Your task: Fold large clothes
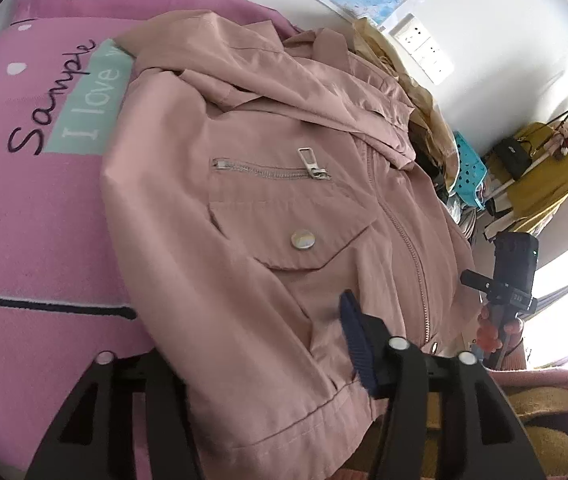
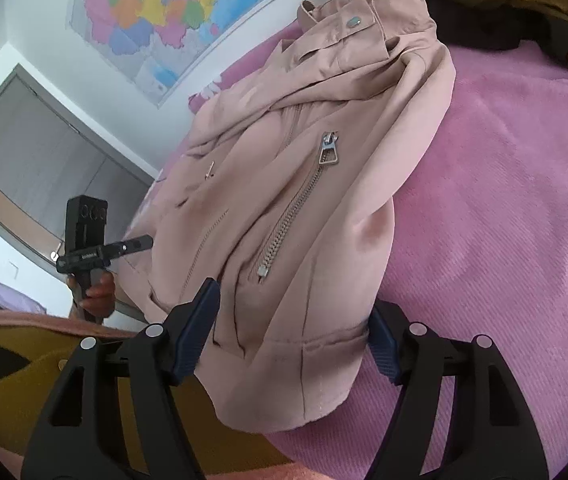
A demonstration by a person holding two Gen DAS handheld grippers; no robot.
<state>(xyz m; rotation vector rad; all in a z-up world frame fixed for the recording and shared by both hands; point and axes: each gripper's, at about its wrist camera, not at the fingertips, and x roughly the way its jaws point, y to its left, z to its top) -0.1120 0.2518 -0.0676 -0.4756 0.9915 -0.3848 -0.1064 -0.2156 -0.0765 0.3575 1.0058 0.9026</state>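
Right tongs (image 2: pixel 288 336) stand wide, blue pads either side of the pink jacket (image 2: pixel 304 220), straddling its near hem corner. The left pad (image 2: pixel 196 332) sits against the fabric's edge and the right one is half tucked behind it. The cloth between lies flat, not squeezed, so that reads as spread around the hem rather than pinching it.

Over to the left tongs (image 1: pixel 252 360): also parted, but only one blue pad (image 1: pixel 358 344) shows, resting on the jacket near its front zip. The other finger is buried under the draped hem. Whether they are clamping the cloth, I cannot tell.

The jacket lies front-up on a pink blanket (image 1: pixel 24 220), hem towards the person, collar away.

What does each camera give us? The left wrist view has the blanket's printed lettering, a closed chest zip pocket (image 1: pixel 268 170) and a flap pocket with a silver snap (image 1: pixel 302 239). It also catches wall sockets (image 1: pixel 424 46), a turquoise basket (image 1: pixel 470 168) and a mustard garment (image 1: pixel 544 176) on a rack. The person's other hand (image 1: pixel 496 332) is there too, on its handle at the far hem corner.

The right wrist view has none of that. It offers the other chest zip (image 2: pixel 296 216), a collar snap (image 2: pixel 353 21), a coloured wall map (image 2: pixel 156 12) and grey cupboard doors (image 2: pixel 44 168). The opposite hand (image 2: pixel 98 292) grips its tool beside the jacket.
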